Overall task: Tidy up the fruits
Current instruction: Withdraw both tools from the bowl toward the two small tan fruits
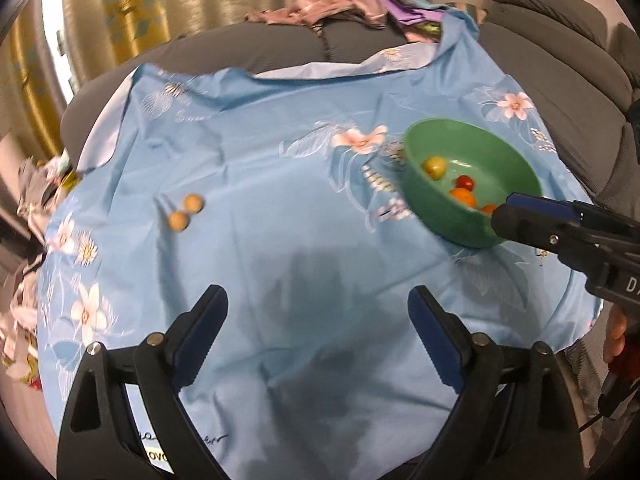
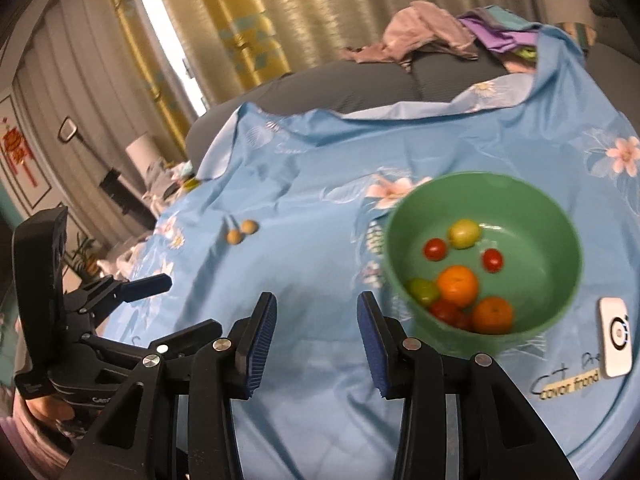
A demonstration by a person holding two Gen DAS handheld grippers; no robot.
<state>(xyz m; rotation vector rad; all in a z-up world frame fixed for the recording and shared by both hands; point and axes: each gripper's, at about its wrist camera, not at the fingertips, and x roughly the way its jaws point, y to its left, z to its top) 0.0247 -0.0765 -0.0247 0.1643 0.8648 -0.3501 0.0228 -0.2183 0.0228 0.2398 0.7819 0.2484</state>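
A green bowl (image 2: 520,196) sits on the blue floral cloth (image 2: 312,200) and holds two oranges (image 2: 458,284), several red cherry tomatoes (image 2: 435,249) and yellow-green fruits (image 2: 464,233). It also shows in the left wrist view (image 1: 448,212). Two small tan round fruits (image 1: 185,212) lie together on the cloth, left of the bowl, also seen in the right wrist view (image 2: 241,232). My left gripper (image 1: 318,316) is open and empty above bare cloth. My right gripper (image 2: 317,316) is open and empty, just left of the bowl's near side.
A white phone-like device (image 2: 616,336) lies on the cloth right of the bowl. Piled clothes (image 1: 340,0) rest on the grey sofa (image 1: 560,52) behind. More clutter (image 1: 44,184) lies off the cloth's left edge.
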